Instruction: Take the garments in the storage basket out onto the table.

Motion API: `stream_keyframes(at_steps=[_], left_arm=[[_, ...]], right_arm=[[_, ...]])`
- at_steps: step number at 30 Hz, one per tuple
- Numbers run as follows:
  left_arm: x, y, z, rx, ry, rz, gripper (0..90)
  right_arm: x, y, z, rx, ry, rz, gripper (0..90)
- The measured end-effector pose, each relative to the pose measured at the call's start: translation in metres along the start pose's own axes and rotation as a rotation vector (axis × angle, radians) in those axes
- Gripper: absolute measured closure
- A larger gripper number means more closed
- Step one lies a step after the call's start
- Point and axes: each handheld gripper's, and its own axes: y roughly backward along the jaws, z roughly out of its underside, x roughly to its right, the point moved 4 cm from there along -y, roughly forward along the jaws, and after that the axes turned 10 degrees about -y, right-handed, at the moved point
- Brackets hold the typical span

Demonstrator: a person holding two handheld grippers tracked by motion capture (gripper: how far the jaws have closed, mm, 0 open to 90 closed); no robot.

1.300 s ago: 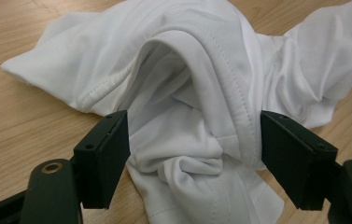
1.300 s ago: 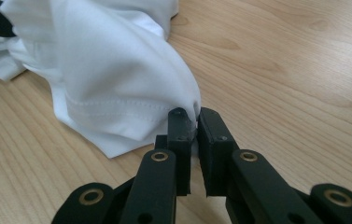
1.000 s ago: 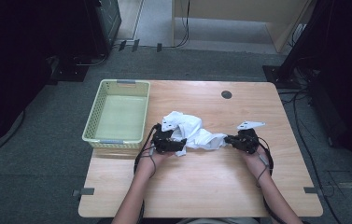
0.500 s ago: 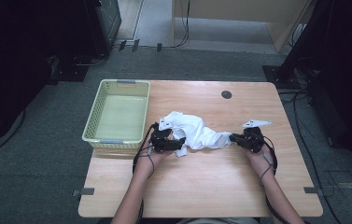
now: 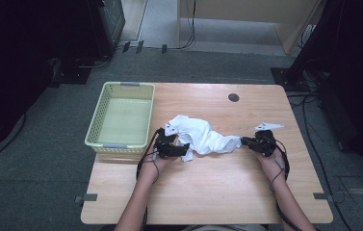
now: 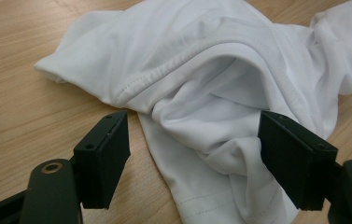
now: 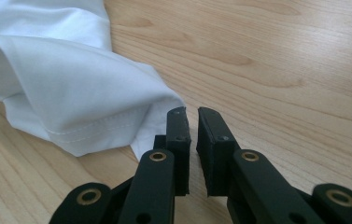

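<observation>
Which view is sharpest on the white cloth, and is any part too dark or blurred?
Left gripper view: crisp on the white cloth, seams readable. Right gripper view: hem sharp, the tool's near base soft. High view: table evenly lit, surroundings nearly black, detail small.

The right gripper (image 5: 244, 142) is now farther toward 3 o'clock on the table (image 5: 208, 192) than one second ago; in the high view it sits closer to the table's right edge. The white cloth (image 5: 203, 137) changes its shape with this move. Its end at the 3 o'clock side is drawn out into a longer, thinner tail that reaches to the right gripper, and the bunch in the middle looks a little flatter and more stretched than before. In the right gripper view the jaws stand nearly together beside the cloth's hemmed corner (image 7: 117, 126).
</observation>
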Motion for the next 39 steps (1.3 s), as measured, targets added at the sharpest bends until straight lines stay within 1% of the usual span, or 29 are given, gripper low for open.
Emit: stream_keyframes(at_steps=[4, 7, 8, 9, 10, 12, 13, 14, 15, 16, 18, 20, 23, 24, 25, 26, 27, 28, 31, 34, 39], left_arm=[[0.000, -0.002, 0.002, -0.012, -0.002, -0.007, 26.4], [0.001, -0.004, 0.002, -0.014, -0.001, -0.017, 26.4], [0.001, -0.004, 0.003, -0.022, 0.000, -0.022, 26.5], [0.001, -0.004, 0.004, -0.031, 0.006, -0.025, 28.7], [0.001, -0.005, 0.004, -0.032, 0.008, -0.028, 33.7], [0.003, -0.006, 0.004, -0.031, 0.007, -0.028, 34.6], [0.003, -0.006, 0.004, -0.033, 0.005, -0.033, 36.9], [0.003, -0.006, 0.003, -0.035, 0.011, -0.032, 37.9], [0.004, -0.006, 0.003, -0.036, 0.025, -0.025, 42.1], [0.004, -0.006, 0.003, -0.040, 0.033, -0.023, 44.1], [0.005, -0.007, 0.004, -0.057, 0.043, -0.024, 45.1], [0.005, -0.007, 0.004, -0.060, 0.052, -0.023, 47.9], [0.006, -0.007, 0.003, -0.058, 0.074, -0.004, 56.7], [0.007, -0.007, 0.003, -0.060, 0.084, 0.008, 61.7], [0.007, -0.007, 0.003, -0.062, 0.089, 0.014, 65.0], [0.008, -0.007, 0.002, -0.059, 0.085, 0.016, 68.6], [0.008, -0.007, 0.002, -0.062, 0.069, 0.011, 71.4], [0.009, -0.007, 0.002, -0.062, 0.062, 0.008, 74.4], [0.010, -0.006, 0.000, -0.062, 0.060, 0.006, 80.8], [0.011, -0.004, -0.001, -0.058, 0.050, 0.006, 82.6], [0.013, 0.002, -0.007, -0.032, 0.040, 0.009, 83.4]], right_arm=[[0.001, 0.000, 0.000, 0.001, -0.001, 0.003, 86.2], [0.000, 0.001, 0.000, 0.003, -0.006, -0.006, 84.4], [-0.001, 0.002, 0.000, 0.005, -0.004, -0.007, 83.9], [-0.001, 0.002, -0.001, 0.009, -0.001, -0.009, 82.7], [-0.002, 0.003, -0.001, 0.011, -0.005, -0.012, 81.8], [-0.003, 0.005, -0.001, 0.010, -0.003, -0.020, 80.3], [-0.004, 0.006, -0.002, 0.017, -0.002, -0.022, 79.8], [-0.005, 0.008, -0.002, 0.018, -0.001, -0.027, 78.8], [-0.006, 0.009, -0.003, 0.020, -0.003, -0.031, 78.1], [-0.007, 0.010, -0.004, 0.022, 0.001, -0.035, 77.6], [-0.010, 0.013, -0.005, 0.028, 0.002, -0.045, 76.3], [-0.013, 0.015, -0.007, 0.034, 0.009, -0.052, 75.3], [-0.017, 0.018, -0.009, 0.040, 0.012, -0.064, 74.2], [-0.018, 0.018, -0.009, 0.041, 0.012, -0.068, 74.0], [-0.019, 0.018, -0.010, 0.043, 0.017, -0.069, 73.7], [-0.020, 0.019, -0.010, 0.042, 0.017, -0.070, 73.1], [-0.021, 0.019, -0.010, 0.041, 0.017, -0.073, 72.4], [-0.022, 0.019, -0.010, 0.040, 0.014, -0.073, 71.9], [-0.023, 0.019, -0.011, 0.042, 0.016, -0.077, 70.9], [-0.024, 0.021, -0.012, 0.041, 0.019, -0.084, 69.7], [-0.028, 0.023, -0.014, 0.045, 0.028, -0.095, 67.5]])
